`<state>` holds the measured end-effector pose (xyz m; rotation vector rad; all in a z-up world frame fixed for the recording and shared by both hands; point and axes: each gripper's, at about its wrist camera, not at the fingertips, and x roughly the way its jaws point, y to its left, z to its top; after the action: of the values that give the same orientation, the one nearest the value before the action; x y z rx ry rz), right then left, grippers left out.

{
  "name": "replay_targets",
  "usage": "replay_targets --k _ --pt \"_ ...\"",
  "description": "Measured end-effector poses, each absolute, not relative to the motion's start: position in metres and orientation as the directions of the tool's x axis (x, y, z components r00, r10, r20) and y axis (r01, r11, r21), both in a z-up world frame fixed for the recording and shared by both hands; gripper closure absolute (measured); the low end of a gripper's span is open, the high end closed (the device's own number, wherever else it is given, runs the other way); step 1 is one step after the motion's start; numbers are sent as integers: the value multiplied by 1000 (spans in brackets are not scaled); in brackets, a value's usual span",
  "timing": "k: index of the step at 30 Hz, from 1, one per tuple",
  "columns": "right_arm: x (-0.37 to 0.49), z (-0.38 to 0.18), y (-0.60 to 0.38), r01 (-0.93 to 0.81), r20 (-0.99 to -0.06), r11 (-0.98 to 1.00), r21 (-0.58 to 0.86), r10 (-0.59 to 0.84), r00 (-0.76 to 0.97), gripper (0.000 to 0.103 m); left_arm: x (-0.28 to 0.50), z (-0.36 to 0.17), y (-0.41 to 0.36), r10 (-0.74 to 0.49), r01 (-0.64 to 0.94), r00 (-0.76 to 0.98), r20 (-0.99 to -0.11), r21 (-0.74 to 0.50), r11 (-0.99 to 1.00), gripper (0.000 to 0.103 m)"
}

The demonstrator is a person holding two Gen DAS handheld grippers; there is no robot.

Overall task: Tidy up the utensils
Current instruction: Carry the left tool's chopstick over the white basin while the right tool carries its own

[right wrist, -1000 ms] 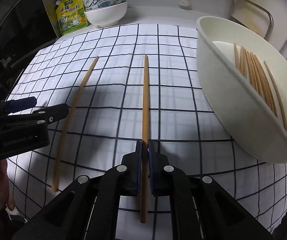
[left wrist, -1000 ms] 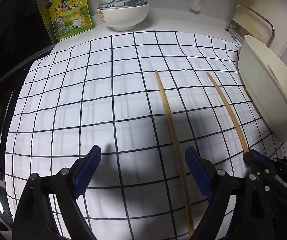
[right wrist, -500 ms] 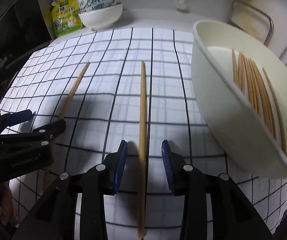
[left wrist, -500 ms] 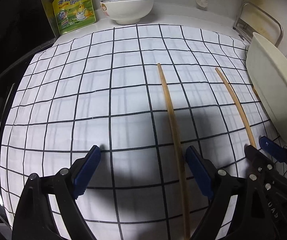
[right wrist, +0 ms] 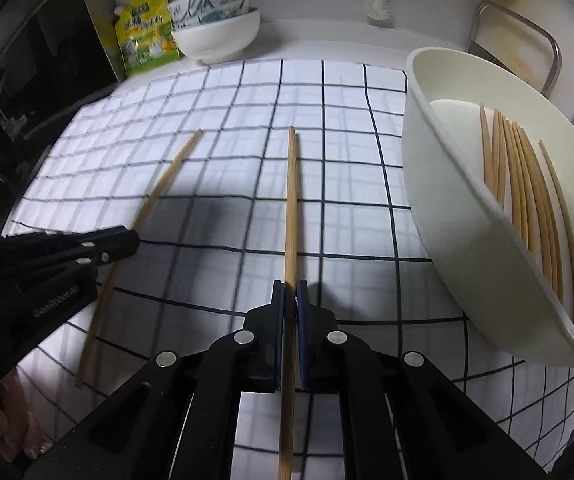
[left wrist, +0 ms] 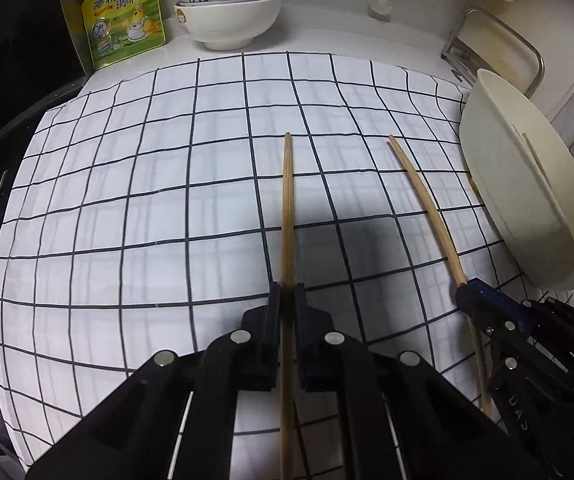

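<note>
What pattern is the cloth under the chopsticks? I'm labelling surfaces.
The cloth is white with a thin black grid of squares, clearest in the left wrist view.

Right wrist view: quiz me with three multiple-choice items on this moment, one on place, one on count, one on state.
1. Where is the large cream plastic basin?
A. right of the checked cloth
B. behind the stacked bowls
C. under the cloth

2. How many bamboo chopsticks are outside the basin?
A. one
B. two
C. four

3. The right hand-held gripper is:
A. open, empty
B. shut on a chopstick
C. inside the basin

Answers: 1 A, it sits at the checked cloth's right edge. 2 B, left chopstick and right chopstick. 3 B, its jaws pinch the right chopstick; the left hand-held gripper likewise pinches the other.
</note>
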<state>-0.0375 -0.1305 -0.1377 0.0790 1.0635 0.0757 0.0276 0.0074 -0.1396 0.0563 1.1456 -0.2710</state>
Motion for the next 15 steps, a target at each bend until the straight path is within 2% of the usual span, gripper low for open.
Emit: replay_targets --k 9,15 --pt "-51 -81 -142 -35 -803 979 203 186 565 97 22 -80 3 -207 261 453 -867 -93 961 96" --pt "-59 -40 -190 9 -763 984 180 133 633 97 26 -32 -46 -282 345 511 -812 -106 932 96"
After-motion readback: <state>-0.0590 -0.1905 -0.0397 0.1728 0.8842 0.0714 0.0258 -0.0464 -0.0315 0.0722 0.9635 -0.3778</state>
